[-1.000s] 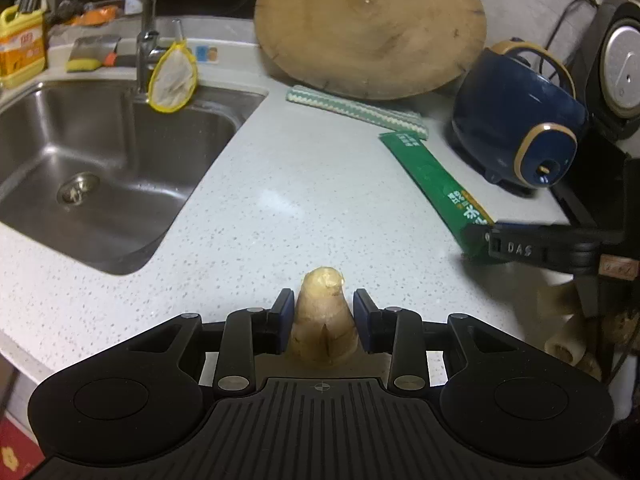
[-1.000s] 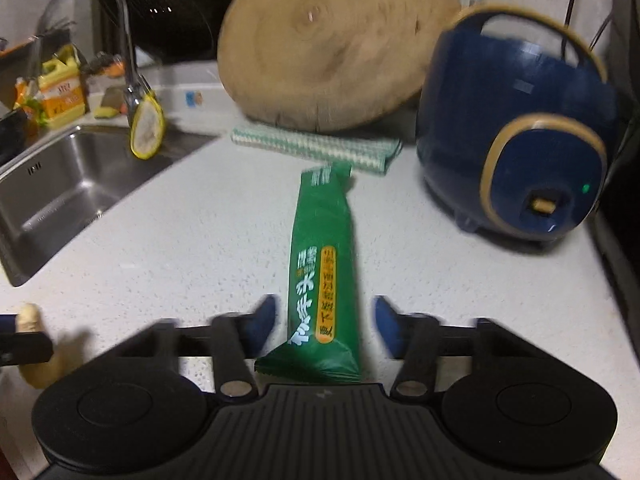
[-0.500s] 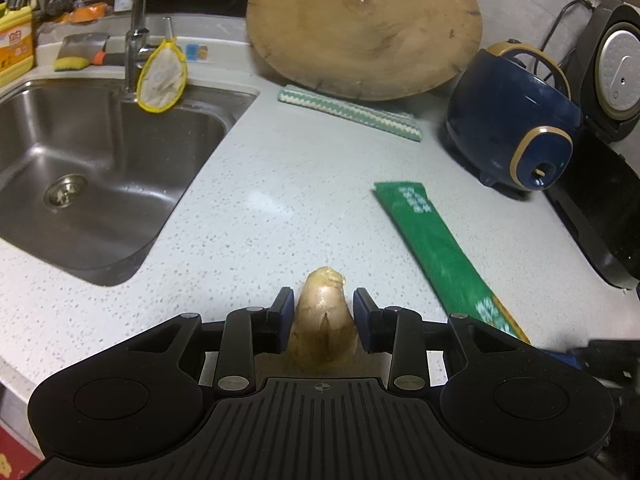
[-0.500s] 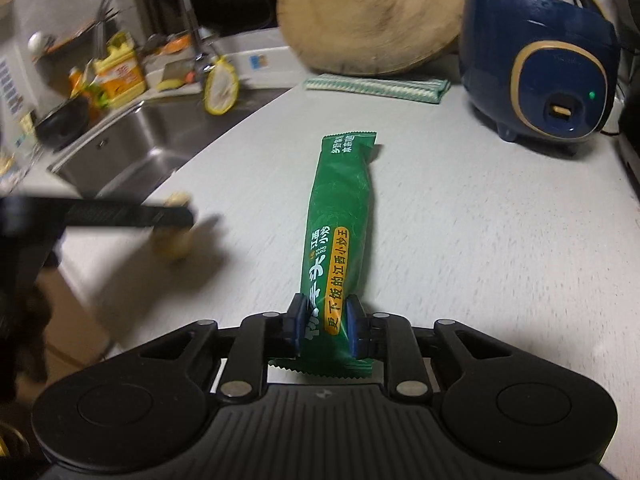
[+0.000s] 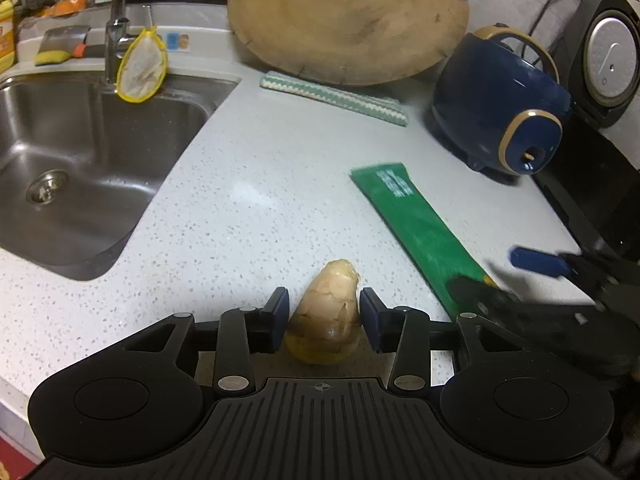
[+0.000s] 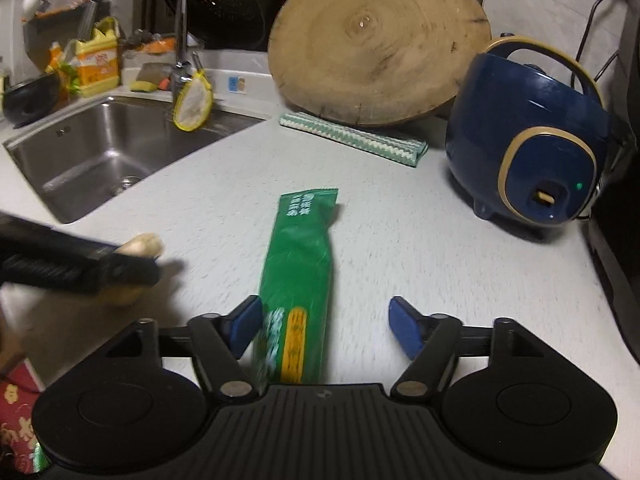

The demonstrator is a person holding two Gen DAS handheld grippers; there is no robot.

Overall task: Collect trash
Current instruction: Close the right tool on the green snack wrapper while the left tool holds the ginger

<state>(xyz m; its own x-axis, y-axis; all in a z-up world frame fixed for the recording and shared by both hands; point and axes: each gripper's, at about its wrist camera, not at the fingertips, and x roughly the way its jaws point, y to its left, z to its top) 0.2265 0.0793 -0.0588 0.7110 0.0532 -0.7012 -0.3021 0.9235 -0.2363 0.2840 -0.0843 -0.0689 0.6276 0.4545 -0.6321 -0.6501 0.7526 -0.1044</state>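
Left gripper [image 5: 323, 320]: jaws opening, and a pale cone-shaped vegetable scrap [image 5: 326, 322] sits between the pads, tip pointing away from the camera. A narrow gap is seen on each side of the scrap, so no clamping is shown; the scrap rests on the speckled white countertop [image 5: 248, 200] near its front edge. Right gripper [image 6: 324, 326]: jaws opening and standing wide apart. The near end of a long green snack wrapper [image 6: 298, 276] lies between them, close against the left pad with clear space to the right pad; whether that left pad touches it cannot be told because of motion blur. The wrapper is laid flat on the countertop, running away from the gripper toward a folded green-and-white cloth [image 6: 354, 138]. In the left wrist view the wrapper is seen just right of the scrap, well apart from the sink [image 5: 80, 152]. A round wooden chopping board [image 6: 378, 46] is leaned up at the back, behind the cloth. A dark blue rice cooker [image 6: 532, 144] stands to the right of the wrapper, apart from it.
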